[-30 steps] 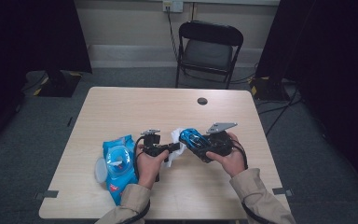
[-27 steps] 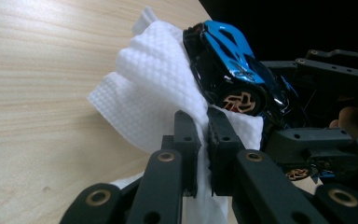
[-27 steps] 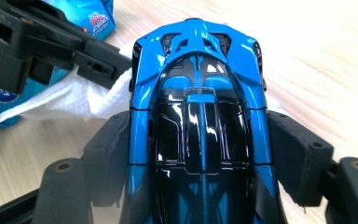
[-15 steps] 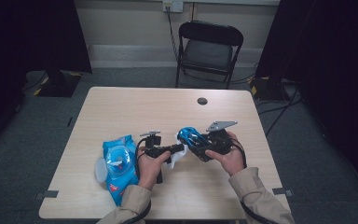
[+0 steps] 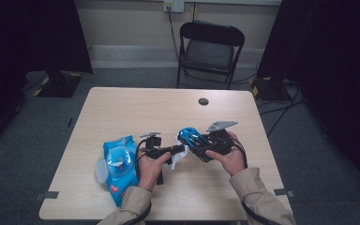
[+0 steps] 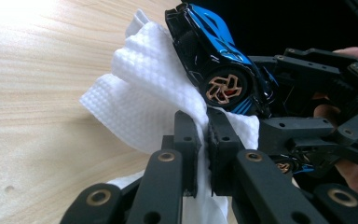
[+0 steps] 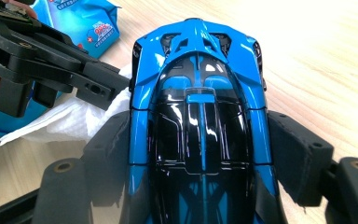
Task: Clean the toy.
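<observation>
1. The left gripper (image 5: pixel 180 150) is clenching a white wipe (image 6: pixel 154 102); in the left gripper view its two jaws are standing nearly together with the wipe pinched between them.
2. The right gripper (image 5: pixel 198 149) is grasping a blue and black toy car (image 7: pixel 198 112); in the right gripper view its pads are pressing on both flanks of the car, roof facing the camera.
3. The car is being held off the desk (image 5: pixel 122 108), a little toward the near edge and roughly midway between the left and right edges.
4. The wipe is lying against the car's side, touching the bodywork just beside a bronze-spoked wheel (image 6: pixel 223 88).
5. The two grippers are meeting nose to nose, the left one's jaws reaching in at the car's flank.
6. A blue pack of wipes (image 5: pixel 119 166) is lying flat on the desk toward the near left corner, just beside the left hand (image 5: pixel 151 165), with its round lid (image 5: pixel 101 170) flipped open toward the left edge.
7. A small dark round fitting (image 5: pixel 203 101) is sitting near the far edge, well apart from the hands.
8. A black folding chair (image 5: pixel 209 51) is standing beyond the far edge.
</observation>
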The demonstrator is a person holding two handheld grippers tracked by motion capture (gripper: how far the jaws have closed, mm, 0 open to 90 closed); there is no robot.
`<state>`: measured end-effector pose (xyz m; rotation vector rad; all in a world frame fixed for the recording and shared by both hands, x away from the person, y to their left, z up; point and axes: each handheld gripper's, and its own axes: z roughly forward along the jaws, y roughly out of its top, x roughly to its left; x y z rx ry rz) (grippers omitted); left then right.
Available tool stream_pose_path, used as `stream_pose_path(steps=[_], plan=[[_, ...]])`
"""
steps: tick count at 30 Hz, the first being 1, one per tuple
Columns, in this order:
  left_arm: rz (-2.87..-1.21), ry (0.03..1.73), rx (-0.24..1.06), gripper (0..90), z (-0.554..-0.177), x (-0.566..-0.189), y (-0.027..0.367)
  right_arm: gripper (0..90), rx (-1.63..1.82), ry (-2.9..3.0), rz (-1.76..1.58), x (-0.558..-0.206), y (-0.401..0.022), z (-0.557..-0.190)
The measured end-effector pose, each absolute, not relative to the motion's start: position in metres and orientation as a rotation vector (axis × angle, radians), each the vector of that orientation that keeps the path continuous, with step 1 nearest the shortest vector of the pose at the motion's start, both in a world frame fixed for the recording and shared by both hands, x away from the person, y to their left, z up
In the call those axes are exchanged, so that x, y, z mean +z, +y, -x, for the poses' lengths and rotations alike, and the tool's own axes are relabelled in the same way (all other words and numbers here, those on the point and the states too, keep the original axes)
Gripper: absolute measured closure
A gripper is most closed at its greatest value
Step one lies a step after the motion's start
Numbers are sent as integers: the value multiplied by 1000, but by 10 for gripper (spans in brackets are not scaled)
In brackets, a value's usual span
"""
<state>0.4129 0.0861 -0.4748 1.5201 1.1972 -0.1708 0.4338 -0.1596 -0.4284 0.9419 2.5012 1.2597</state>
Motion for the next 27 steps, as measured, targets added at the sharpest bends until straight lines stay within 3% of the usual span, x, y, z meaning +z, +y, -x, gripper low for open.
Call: stream_pose_path(steps=[27], plan=[[-1671,1036,-158,844,-401,-474,67,284,1260,2495,-966,-426,-154,-439]])
